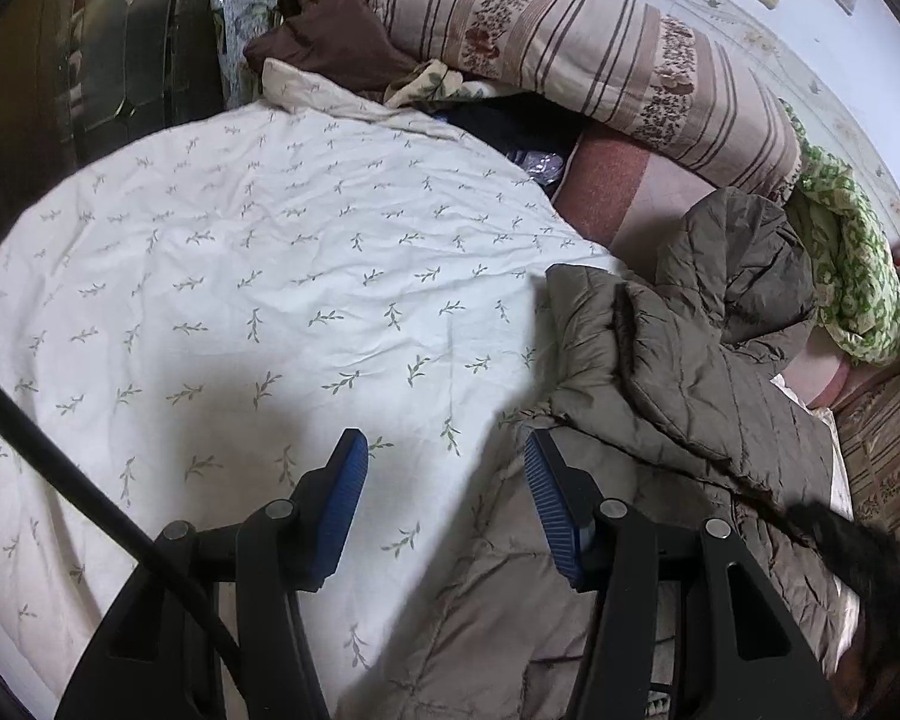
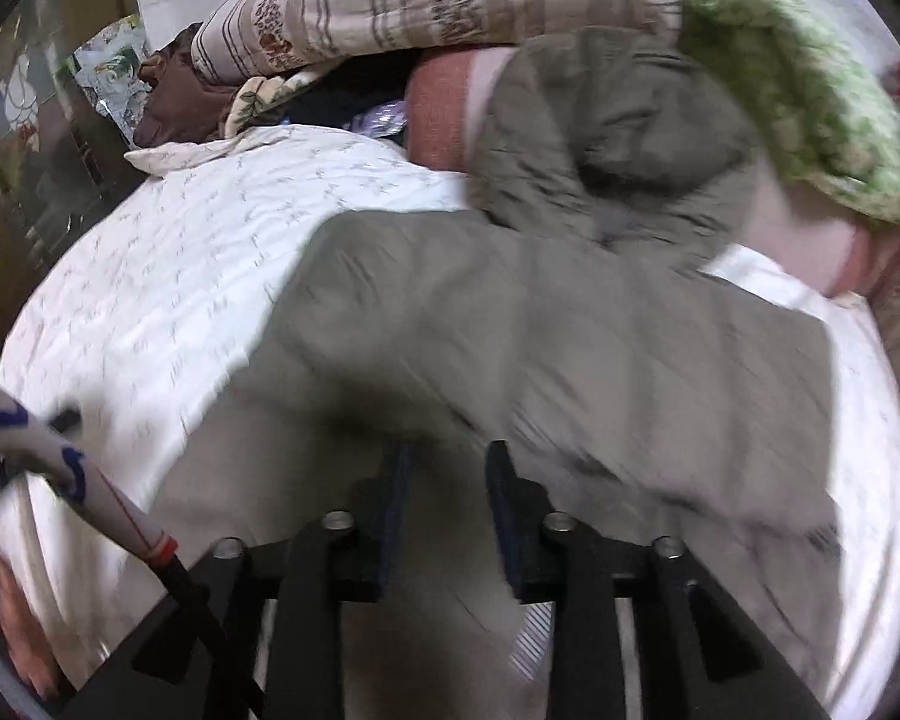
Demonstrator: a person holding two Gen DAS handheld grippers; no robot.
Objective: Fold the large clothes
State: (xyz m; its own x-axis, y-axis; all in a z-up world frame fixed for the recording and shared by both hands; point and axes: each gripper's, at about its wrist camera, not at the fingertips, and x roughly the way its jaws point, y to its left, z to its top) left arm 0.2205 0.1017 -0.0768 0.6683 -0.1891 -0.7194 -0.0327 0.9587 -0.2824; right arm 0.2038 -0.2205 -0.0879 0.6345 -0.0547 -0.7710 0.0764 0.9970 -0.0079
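An olive-grey quilted puffer jacket (image 1: 690, 360) with a hood lies rumpled on a white leaf-print bedcover (image 1: 240, 276). My left gripper (image 1: 444, 468) is open, its blue pads above the jacket's left edge and holding nothing. In the blurred right wrist view the jacket (image 2: 570, 324) spreads across the bedcover (image 2: 168, 276) with its hood (image 2: 618, 138) at the far end. My right gripper (image 2: 447, 468) hangs over the jacket's near part, jaws a little apart with nothing seen between them.
A striped floral pillow (image 1: 600, 54) and a green patterned blanket (image 1: 852, 276) are piled along the wall behind the jacket. Brown cloth (image 1: 330, 36) lies at the bed's far corner. A dark cabinet (image 1: 90, 60) stands left of the bed.
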